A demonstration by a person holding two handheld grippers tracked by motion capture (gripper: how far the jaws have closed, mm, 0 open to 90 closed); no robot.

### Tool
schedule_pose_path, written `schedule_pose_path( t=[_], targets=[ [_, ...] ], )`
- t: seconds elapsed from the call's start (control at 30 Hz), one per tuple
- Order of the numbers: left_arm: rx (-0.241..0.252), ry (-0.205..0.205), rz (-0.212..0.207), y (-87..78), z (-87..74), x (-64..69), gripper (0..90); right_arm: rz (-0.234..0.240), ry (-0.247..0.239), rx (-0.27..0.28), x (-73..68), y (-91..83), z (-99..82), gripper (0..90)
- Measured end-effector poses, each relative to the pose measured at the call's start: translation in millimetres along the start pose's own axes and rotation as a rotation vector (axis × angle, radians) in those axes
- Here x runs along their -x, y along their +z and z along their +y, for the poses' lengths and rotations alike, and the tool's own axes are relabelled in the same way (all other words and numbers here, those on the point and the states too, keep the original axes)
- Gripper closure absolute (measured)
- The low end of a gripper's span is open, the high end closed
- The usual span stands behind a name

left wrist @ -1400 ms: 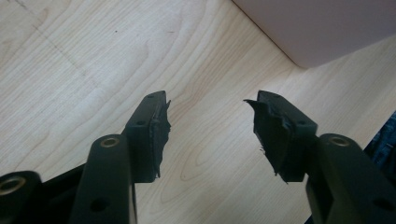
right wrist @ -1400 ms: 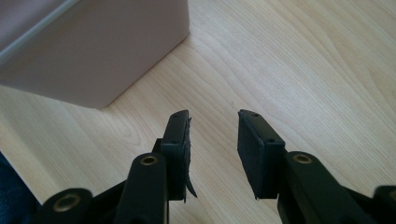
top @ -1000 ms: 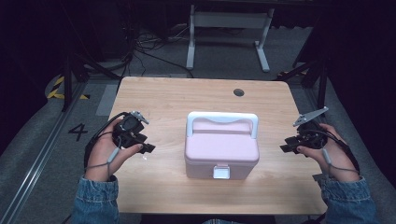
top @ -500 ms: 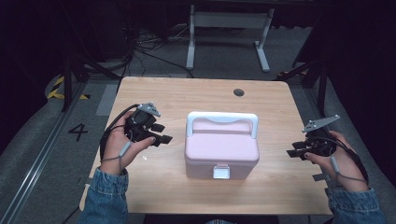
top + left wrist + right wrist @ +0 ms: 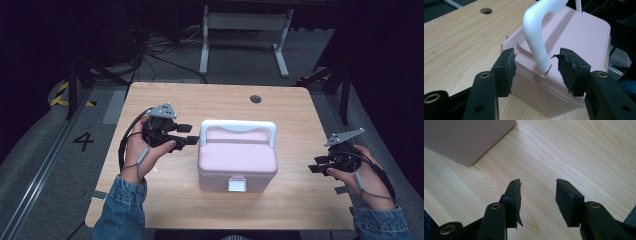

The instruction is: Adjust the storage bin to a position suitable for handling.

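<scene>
A pink plastic storage box (image 5: 237, 160) with rounded corners sits near the middle of the table (image 5: 280, 107), a light wood-grain top with a small round hole (image 5: 255, 99) toward its far edge. The box carries a smooth white handle (image 5: 238, 128), a bent bar that stands up over the lid, and a small white latch (image 5: 237, 184) on the near face. The lid has a raised, stepped panel, matte and unmarked. The left hand-held gripper (image 5: 189, 134) is just beside the box's left end; in the left gripper view its black jaws stand apart, and the foot of the handle (image 5: 541, 58) shows in the gap between them with no pad pressing on it. The foam pads (image 5: 567, 70) look ragged and torn at the edges. Its jaws have just been closing a little. The right hand-held gripper (image 5: 319, 164) is well apart from the box on the right, jaws apart over bare wood, nothing between them. On the grey floor to the left, a black "4" (image 5: 83, 141) is painted, near yellow and black hazard tape (image 5: 60, 94).
</scene>
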State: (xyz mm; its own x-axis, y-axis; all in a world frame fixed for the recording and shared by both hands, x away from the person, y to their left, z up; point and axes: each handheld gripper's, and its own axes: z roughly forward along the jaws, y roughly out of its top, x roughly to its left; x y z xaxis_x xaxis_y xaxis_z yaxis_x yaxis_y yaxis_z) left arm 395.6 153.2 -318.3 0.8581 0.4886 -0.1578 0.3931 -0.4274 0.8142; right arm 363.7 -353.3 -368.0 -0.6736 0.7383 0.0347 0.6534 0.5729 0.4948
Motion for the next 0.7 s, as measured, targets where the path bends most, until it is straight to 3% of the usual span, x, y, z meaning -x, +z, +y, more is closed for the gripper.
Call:
schedule_pose_path(
  t=[0.17, 0.33, 0.5, 0.7],
  targets=[
    [0.068, -0.006, 0.003, 6.6, 0.1, 6.4, 48.9, 0.007, 0.001, -0.004, -0.5, 1.8, -1.2, 56.1],
    [0.066, -0.005, 0.018, 14.0, 1.8, 7.6, 47.1, 0.009, 0.004, -0.006, -0.3, 3.3, -1.4, 55.8],
    [0.072, -0.008, 0.046, 27.6, 1.3, 9.9, 39.5, 0.009, 0.004, -0.004, -0.8, 5.7, -1.2, 55.3],
    [0.078, -0.01, 0.07, 39.9, 3.4, 11.2, 38.6, 0.006, 0.004, -0.001, -1.1, 7.3, -2.3, 55.3]
  ],
)
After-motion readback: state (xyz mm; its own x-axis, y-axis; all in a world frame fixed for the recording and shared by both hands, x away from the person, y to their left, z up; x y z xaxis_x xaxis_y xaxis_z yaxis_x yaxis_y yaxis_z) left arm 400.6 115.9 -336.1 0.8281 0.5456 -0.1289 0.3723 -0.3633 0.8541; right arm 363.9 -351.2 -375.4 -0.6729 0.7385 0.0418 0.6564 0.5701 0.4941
